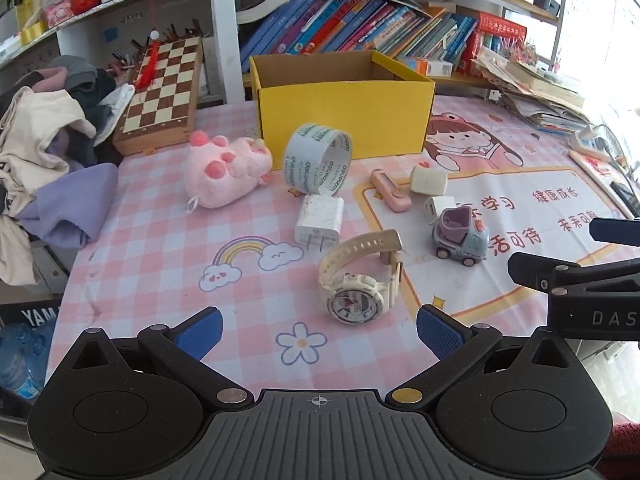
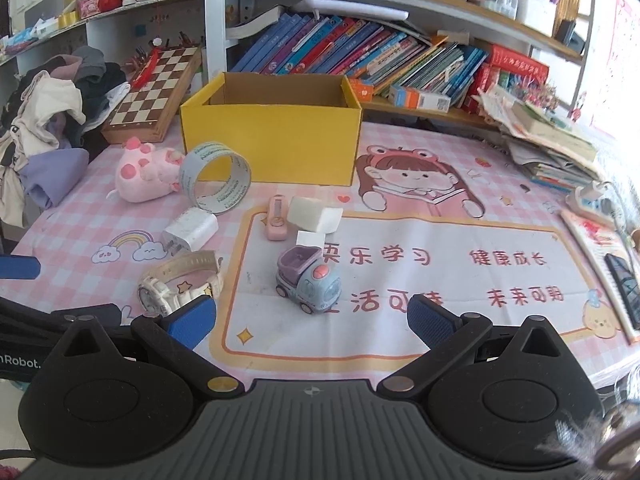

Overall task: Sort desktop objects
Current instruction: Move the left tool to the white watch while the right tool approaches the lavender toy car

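While both the left gripper [image 1: 319,330] and right gripper [image 2: 312,318] hover spread wide and empty, one watch [image 1: 358,280], one toy car [image 2: 308,282], two chargers [image 1: 319,222] [image 1: 439,207], one tape roll [image 1: 318,162], one plush [image 1: 226,170] and one pink case [image 1: 390,190] lie before one yellow box [image 1: 344,120].

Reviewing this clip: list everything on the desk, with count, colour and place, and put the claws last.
box: 1, yellow, open, back centre of the mat
tape: 1 roll, pale, standing on edge left of the box front
plush: 1, pink, left of the tape
chargers: 2, white, one in front of the tape, a smaller one behind the truck
watch: 1, cream, nearest the left claw
truck: 1 toy, blue and purple, mid mat
pink case: 1, beside the eraser
eraser: 1, white block
chessboard: 1, brown and cream, back left
clothes: pile, mixed, far left
books: stack, far right
left claw: open, empty
right claw: open, empty
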### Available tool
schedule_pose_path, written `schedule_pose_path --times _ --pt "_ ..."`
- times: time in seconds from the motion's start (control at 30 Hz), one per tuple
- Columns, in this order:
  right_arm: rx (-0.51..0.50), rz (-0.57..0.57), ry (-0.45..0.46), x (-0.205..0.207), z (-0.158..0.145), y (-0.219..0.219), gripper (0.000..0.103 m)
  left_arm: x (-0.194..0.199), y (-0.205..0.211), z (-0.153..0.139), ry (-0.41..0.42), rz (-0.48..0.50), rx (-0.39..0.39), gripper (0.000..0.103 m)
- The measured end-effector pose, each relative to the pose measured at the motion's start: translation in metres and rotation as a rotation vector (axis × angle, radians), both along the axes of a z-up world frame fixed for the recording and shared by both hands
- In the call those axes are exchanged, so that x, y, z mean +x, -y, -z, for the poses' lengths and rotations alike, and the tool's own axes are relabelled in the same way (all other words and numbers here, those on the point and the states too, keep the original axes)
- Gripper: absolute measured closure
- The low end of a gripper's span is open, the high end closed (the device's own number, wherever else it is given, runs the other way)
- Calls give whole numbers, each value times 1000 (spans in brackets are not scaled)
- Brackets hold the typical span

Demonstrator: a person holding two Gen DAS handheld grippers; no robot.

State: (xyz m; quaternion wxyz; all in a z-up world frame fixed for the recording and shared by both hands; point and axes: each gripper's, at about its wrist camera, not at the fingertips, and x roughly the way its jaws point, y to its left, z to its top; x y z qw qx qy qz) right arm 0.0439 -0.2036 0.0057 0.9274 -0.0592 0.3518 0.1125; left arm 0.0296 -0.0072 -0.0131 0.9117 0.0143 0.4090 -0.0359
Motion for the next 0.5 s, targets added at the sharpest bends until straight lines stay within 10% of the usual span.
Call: schedule_pose_path --times 0.5 --pt "-21 -75 -102 47 16 -1 18 29 7 20 -88 -28 -26 0"
